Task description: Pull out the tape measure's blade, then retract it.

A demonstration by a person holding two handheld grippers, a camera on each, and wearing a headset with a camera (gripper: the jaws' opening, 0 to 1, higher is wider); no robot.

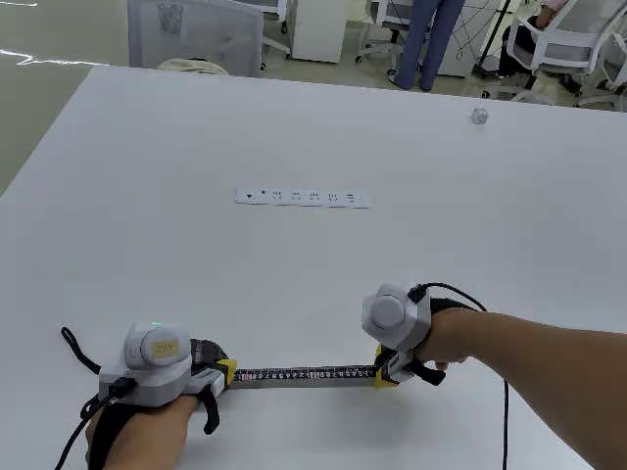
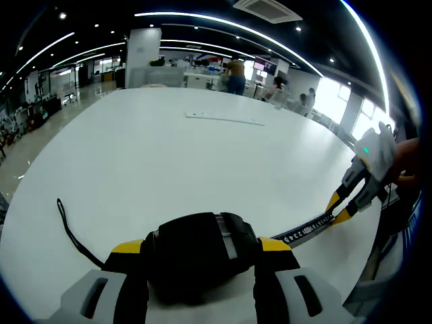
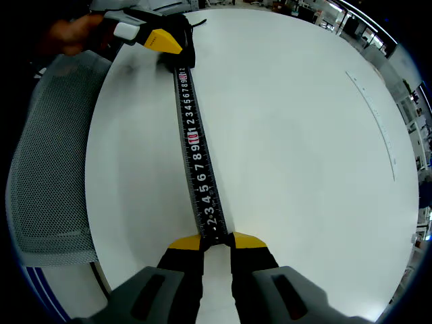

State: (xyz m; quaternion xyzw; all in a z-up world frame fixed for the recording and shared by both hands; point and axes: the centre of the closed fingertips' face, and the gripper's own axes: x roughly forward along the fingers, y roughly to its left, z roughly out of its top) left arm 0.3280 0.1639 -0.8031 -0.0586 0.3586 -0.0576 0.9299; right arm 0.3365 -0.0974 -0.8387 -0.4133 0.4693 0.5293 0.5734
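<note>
A white workbench point(image 1: 294, 264) is seen from above, with two hand-held grippers at its near edge. The left gripper point(image 1: 220, 372) is held at the lower left, and its yellow-tipped jaws are clamped on either side of a black tape measure case point(image 2: 199, 260), which is pressed between them just above the table surface. From the case, the blade point(image 1: 304, 374) is drawn out to the right in a straight line, low over the tabletop, with its printed numbers facing up. The far end of the blade is pinched between the closed jaws of the right gripper point(image 1: 384, 375), which is held by a hand at the lower right. In the right gripper view, the blade is seen running away from the yellow jaw tips to the case, with the numbers rising from the tip. A thin black cord point(image 1: 76, 351) is laid on the table just left of the left gripper. A white power strip point(image 1: 302, 197) is set flat near the middle of the table, well apart from the grippers. A small pale object point(image 1: 479, 116), too small to be identified, is placed near the far right edge.
</note>
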